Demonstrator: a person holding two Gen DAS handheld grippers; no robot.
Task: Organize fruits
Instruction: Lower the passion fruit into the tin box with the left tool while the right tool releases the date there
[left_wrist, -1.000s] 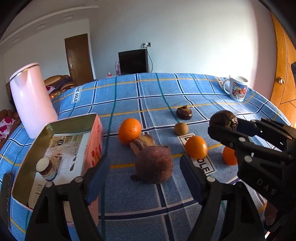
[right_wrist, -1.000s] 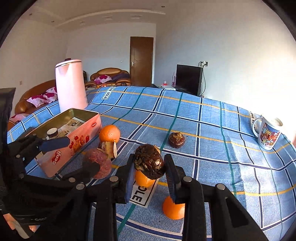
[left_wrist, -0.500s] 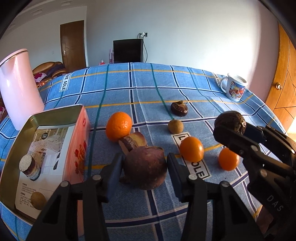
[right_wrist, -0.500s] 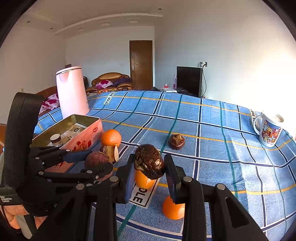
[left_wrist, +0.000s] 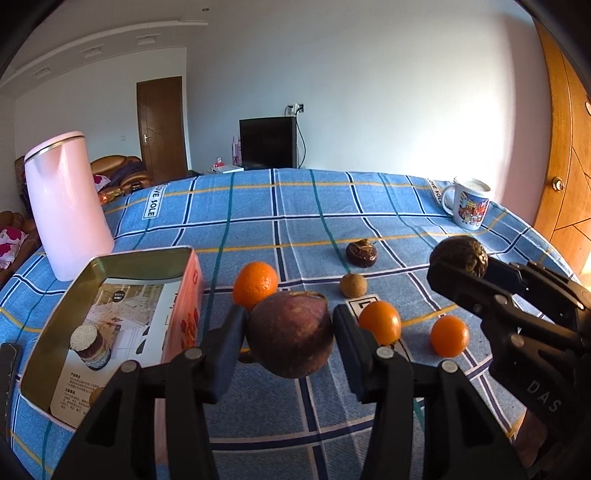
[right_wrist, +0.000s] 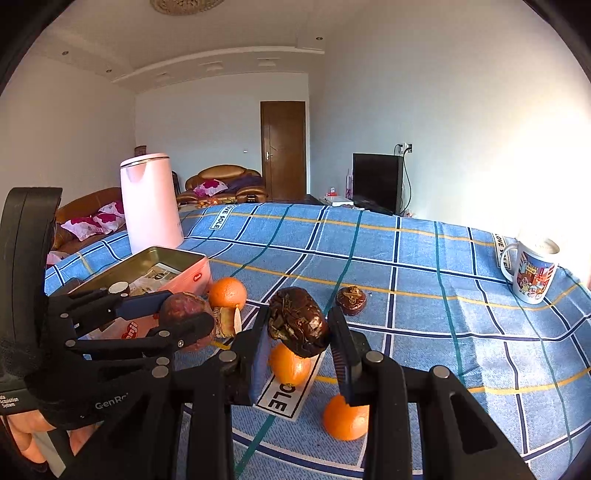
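Tabletop (left_wrist: 332, 206): blue checked cloth, oranges lying loose.
Left claw (left_wrist: 290, 334): we pinch the purple fruit (left_wrist: 290, 332).
Right claw (right_wrist: 297, 332): we pinch the dark wrinkled fruit (right_wrist: 297, 321).
Next: probably carry both left, to the tin (left_wrist: 110, 262).

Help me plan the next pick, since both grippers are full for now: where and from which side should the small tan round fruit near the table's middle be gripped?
Grip the small tan fruit across its widest middle, coming from above. It is nearly round and sits alone on the tablecloth. The dark wrinkled fruit lies behind it and an orange lies in front, so a low approach looks more crowded.
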